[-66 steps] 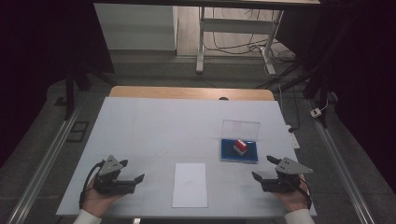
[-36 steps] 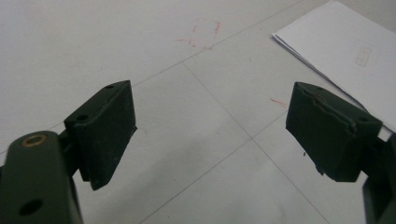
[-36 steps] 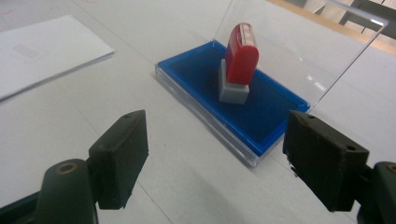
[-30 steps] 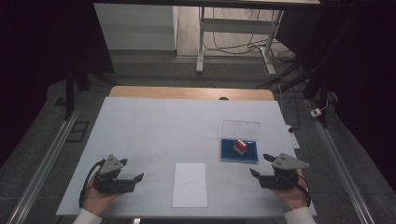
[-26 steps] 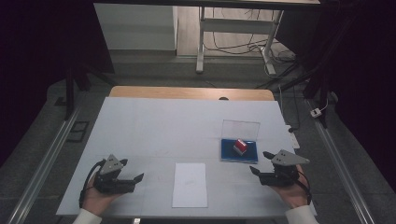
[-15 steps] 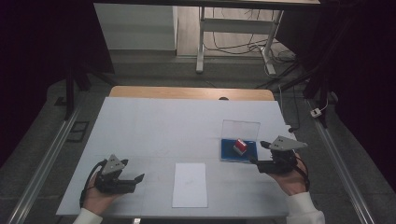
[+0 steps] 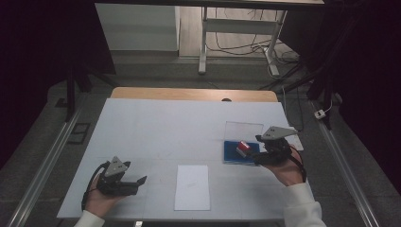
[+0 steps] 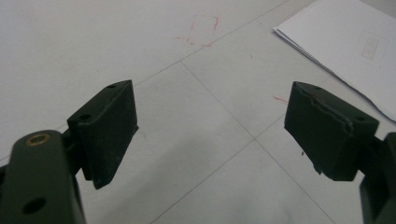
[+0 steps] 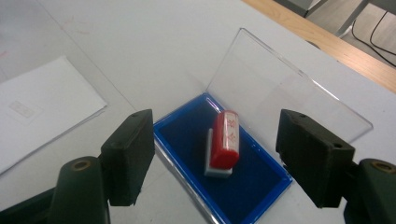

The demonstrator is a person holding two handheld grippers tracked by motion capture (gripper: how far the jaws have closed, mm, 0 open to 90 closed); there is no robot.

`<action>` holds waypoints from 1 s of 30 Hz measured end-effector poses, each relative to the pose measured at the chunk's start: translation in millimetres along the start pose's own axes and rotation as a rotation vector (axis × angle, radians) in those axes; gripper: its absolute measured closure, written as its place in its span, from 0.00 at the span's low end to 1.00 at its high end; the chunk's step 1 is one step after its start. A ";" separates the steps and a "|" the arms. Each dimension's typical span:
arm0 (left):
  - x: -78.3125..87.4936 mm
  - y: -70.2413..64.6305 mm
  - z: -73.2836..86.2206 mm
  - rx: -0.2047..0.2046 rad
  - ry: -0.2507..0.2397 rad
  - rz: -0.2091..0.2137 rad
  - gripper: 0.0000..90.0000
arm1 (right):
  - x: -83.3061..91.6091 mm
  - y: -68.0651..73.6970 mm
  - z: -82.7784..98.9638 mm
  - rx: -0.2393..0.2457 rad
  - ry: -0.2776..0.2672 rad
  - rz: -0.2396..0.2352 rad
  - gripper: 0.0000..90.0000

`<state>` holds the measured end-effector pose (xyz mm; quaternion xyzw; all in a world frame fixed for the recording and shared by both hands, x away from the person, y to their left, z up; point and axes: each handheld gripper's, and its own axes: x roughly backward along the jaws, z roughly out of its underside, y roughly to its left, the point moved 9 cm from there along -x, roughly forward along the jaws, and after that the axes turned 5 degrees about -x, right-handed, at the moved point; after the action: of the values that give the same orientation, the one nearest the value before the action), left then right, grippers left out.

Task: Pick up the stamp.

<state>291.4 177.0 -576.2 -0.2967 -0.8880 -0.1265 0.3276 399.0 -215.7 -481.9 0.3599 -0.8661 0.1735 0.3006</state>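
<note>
Jaws spread, right gripper [image 9: 215, 154] lined up on red stamp [image 9: 223, 142].
Approach step: next, lower into blue ink pad [image 9: 261, 179], pinch; stamp seemingly lying tilted. Left gripper [image 8: 210, 130] spread, idle.

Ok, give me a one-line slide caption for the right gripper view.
Right gripper poised with open jaws above a red stamp lying in a blue ink pad case, its clear lid raised.

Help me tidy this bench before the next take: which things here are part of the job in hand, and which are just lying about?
Part of the job:
- red stamp, lying in the blue ink pad case with its clear lid up
- right gripper, open, poised at the stamp
- sheet of paper, probably for stamping

Lying about:
- left gripper, open, nothing between its jaws
- small paper beyond the case
</note>
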 end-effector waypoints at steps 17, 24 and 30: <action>1.2 0.0 3.7 -0.013 0.005 -0.008 0.19 | -37.0 -14.0 2.5 0.018 0.101 -0.001 0.35; 2.3 0.6 4.6 -0.010 0.003 -0.011 0.19 | -50.9 -11.7 11.3 0.010 0.144 -0.015 0.43; 1.9 0.6 5.1 -0.016 0.006 -0.008 0.19 | -57.5 -16.4 17.6 -0.018 0.156 0.020 0.52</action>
<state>288.0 180.5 -578.7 -0.2954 -0.8872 -0.1359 0.3273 436.2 -206.1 -531.0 0.3338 -0.8451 0.1961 0.3688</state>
